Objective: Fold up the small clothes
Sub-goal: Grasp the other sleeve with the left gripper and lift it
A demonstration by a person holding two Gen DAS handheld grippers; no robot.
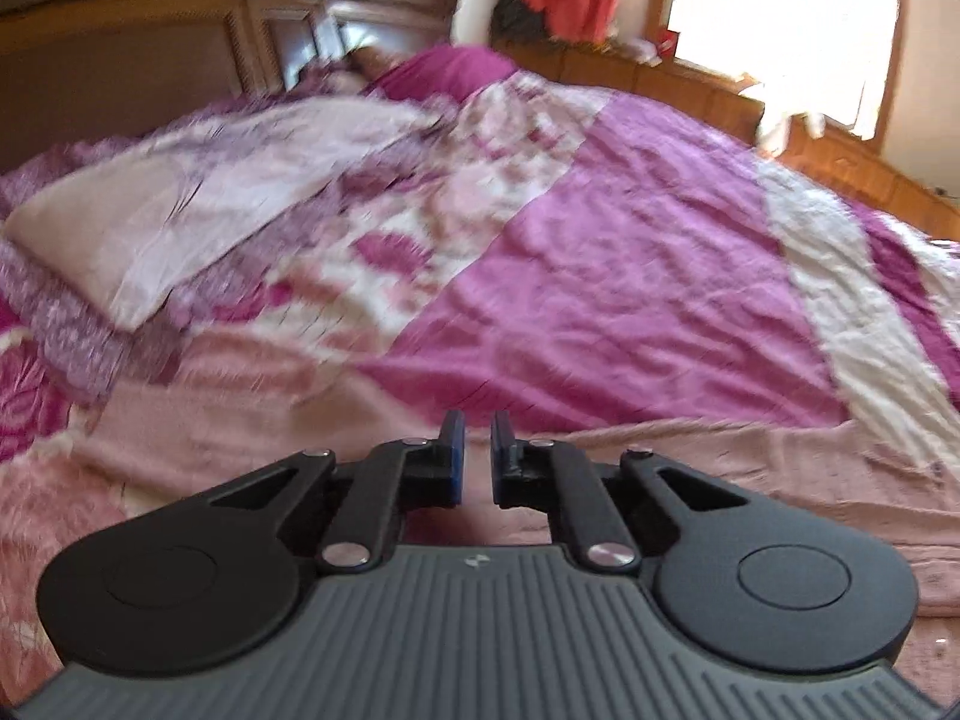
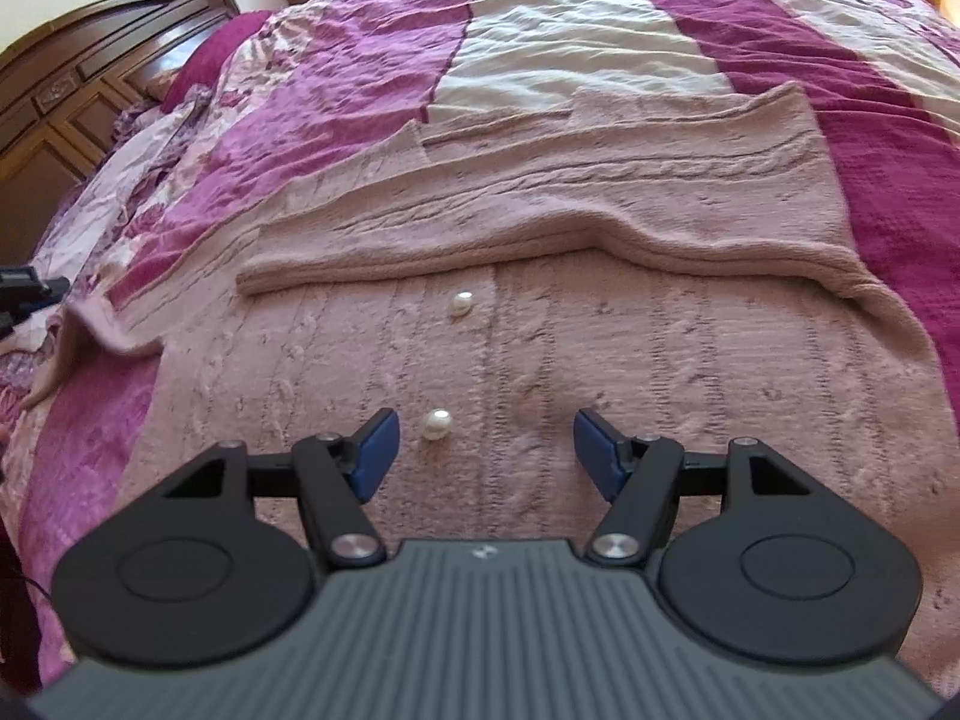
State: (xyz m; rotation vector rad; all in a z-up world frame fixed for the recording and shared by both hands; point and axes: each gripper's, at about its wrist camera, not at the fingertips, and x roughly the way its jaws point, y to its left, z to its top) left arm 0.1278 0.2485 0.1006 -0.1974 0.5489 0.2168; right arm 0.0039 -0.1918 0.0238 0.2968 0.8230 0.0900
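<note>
A: Pink cardigan (image 2: 540, 312) lies flat on the bed (image 2: 600, 48), far edge doubled toward its pearl buttons (image 2: 436, 423).

B: Right claw (image 2: 486, 450) gapes wide over those buttons, probably lining up. Left claw (image 1: 477, 459), off the cardigan's left side, is nearly closed, empty.

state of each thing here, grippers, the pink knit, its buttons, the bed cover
left gripper: fingers nearly closed, a narrow gap between them, nothing visibly held
right gripper: open, empty, above the cardigan
pink knit cardigan: flat on the bed, its far part folded over toward the camera
pearl buttons: two visible, apparently fastened
bedspread: spread out, wrinkled
pillow: lying near the headboard
</note>
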